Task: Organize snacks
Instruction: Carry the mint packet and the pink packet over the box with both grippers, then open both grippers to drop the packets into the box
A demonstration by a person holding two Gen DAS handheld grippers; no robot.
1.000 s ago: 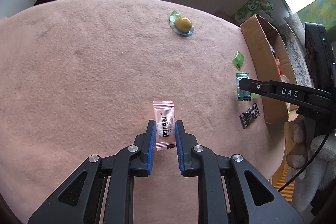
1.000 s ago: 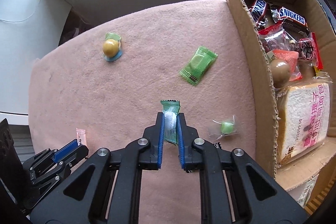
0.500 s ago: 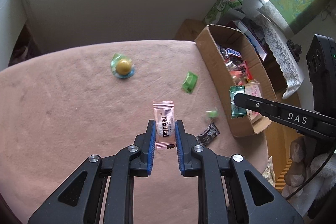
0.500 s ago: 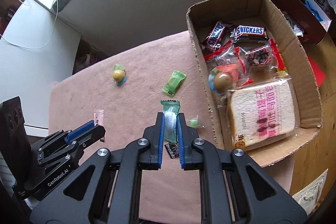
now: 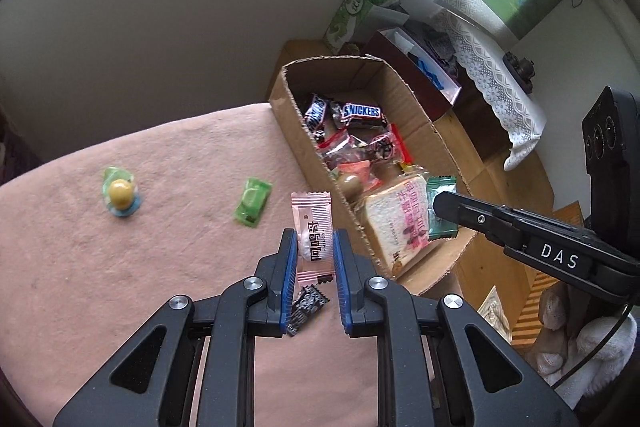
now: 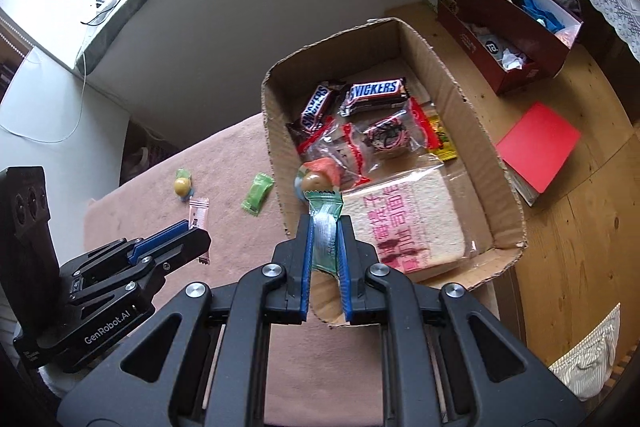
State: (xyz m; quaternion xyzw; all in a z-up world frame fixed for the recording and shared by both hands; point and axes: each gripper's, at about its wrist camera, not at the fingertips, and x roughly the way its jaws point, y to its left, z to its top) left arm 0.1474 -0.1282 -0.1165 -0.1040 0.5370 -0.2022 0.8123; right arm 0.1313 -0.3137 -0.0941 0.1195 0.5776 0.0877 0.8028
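Lying on the pink fleece cloth (image 5: 120, 267) were a round yellow candy in clear green-blue wrap (image 5: 120, 191), a light green sachet (image 5: 252, 201) and a small black patterned packet (image 5: 307, 309), the last partly hidden behind the left gripper's fingers. Beside the cloth stood the open brown cardboard box (image 6: 472, 131), already holding two Snickers bars (image 6: 376, 93), red-trimmed clear packs (image 6: 352, 147) and a wrapped slice of bread with pink print (image 6: 404, 223). A dark red shoebox (image 6: 516, 23) and a flat red card (image 6: 538, 145) sat on the wooden floor beyond it.

The left gripper (image 5: 314, 251) was clamped on a pale pink wrapped candy with black lettering (image 5: 312, 223), held upright above the cloth just short of the box's near wall. The right gripper (image 6: 325, 235) pinched a teal green wrapped candy with a zigzag top edge (image 6: 325, 211), raised over the box interior near the bread.
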